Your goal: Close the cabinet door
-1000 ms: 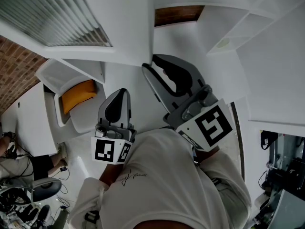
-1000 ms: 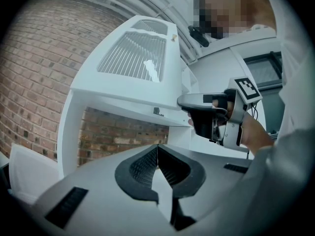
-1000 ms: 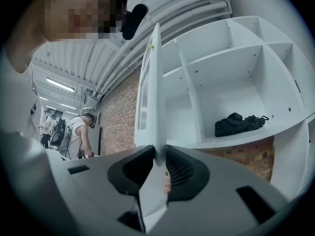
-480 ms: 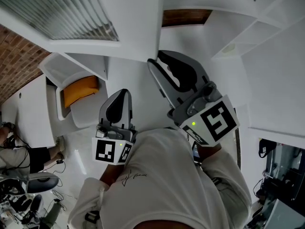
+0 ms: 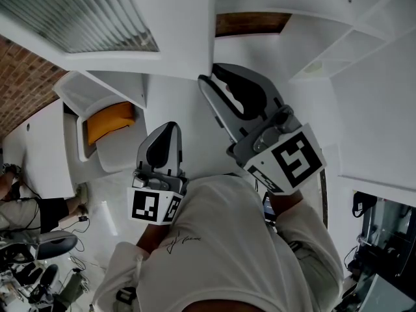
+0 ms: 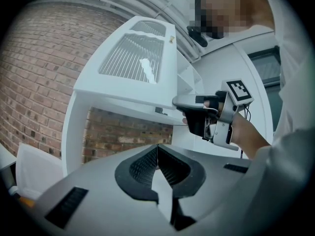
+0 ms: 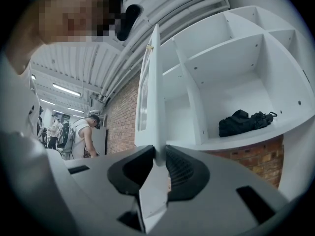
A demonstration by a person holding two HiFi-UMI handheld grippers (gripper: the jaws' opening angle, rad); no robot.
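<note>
cabinet door point(image 7: 153, 92) in the right gripper point(image 7: 159, 162) looks like smooth matt white board, gripper's matt grey plastic with ribbed black pads point(image 7: 186, 170), rough brick wall point(image 7: 123, 122) just left of it, crumpled black cloth bag point(image 7: 243, 122) up right

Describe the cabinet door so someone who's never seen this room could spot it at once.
Find the white open-shelf cabinet against the brick wall. The door stands swung open, its edge clamped in the right gripper. It alone carries a ribbed panel; everything near it is plain white.
</note>
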